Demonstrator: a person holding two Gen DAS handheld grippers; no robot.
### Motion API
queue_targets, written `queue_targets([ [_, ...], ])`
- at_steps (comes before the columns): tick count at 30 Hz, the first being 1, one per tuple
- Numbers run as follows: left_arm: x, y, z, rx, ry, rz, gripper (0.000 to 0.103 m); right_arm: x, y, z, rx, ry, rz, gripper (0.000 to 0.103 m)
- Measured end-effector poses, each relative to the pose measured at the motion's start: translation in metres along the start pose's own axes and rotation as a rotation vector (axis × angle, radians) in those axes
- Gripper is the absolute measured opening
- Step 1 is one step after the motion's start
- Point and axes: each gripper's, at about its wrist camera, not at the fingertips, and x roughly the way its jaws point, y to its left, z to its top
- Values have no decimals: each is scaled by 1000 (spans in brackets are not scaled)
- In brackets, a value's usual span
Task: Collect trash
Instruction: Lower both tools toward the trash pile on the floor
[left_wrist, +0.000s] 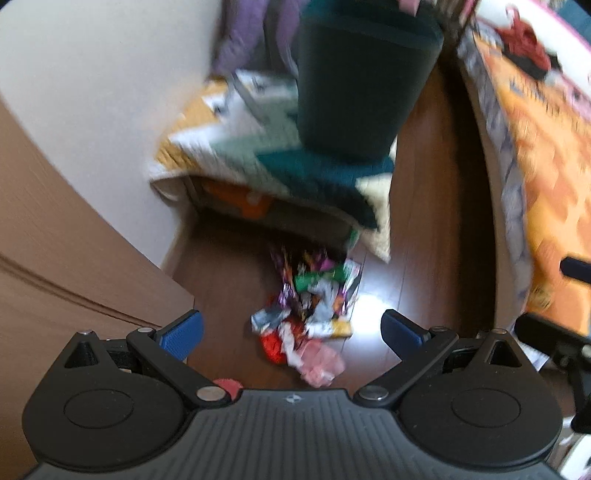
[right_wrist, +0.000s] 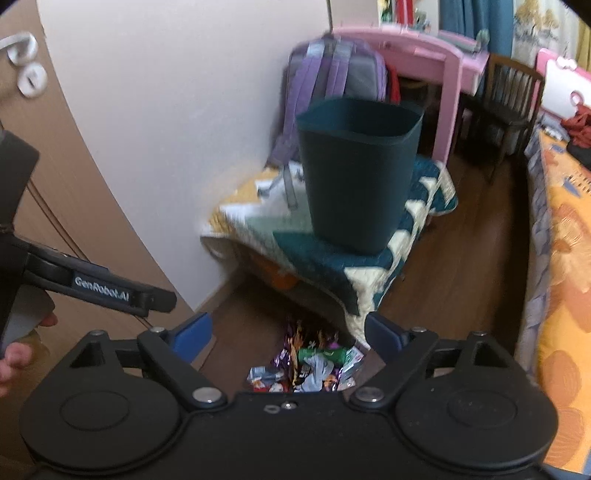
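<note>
One dark teal bin (right_wrist: 360, 177) stands upright on a patchwork quilt (right_wrist: 332, 273) draped over a low piece of furniture by the white wall (right_wrist: 177, 122). Its open top faces up; what is inside cannot be seen. A purple backpack (right_wrist: 332, 74) leans against the wall behind it.

The trash (left_wrist: 314, 306), a heap of crumpled foil wrappers in purple, green, red, pink and white, lies on the brown wooden floor (left_wrist: 436, 229) just below the quilt's hanging edge. The pieces overlap and blur, so they cannot be counted.

A brown door (right_wrist: 92, 206) is on the left, a bed with an orange cover (right_wrist: 565, 258) on the right. Farther back stand one pink desk (right_wrist: 424, 55) and one dark wooden chair (right_wrist: 509, 96).

Two grippers are in use. The left gripper (left_wrist: 291, 332) hangs over the trash with its blue pads spread wide and nothing between them. The right gripper (right_wrist: 288, 332) is also spread, empty, above the heap.
</note>
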Motion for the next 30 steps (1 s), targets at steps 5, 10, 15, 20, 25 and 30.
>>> queue_targets([
  [5,113,18,-14,36,94,-18,103,95,0,-47,-110,73,-12,87],
  [10,223,31,-34,16,180,9,103,194,7,-118,-159,204,37,86],
  [15,325,38,-54,-26,277,29,103,279,18,-188,-200,317,76,86],
  [20,407,41,-78,-72,350,10,103,354,15,-248,-247,403,87,83],
  [25,468,42,-92,-116,399,6,101,407,-4,-284,-196,446,67,81],
  [30,511,43,-90,-175,433,8,82,444,-25,-300,-114,469,40,79],
])
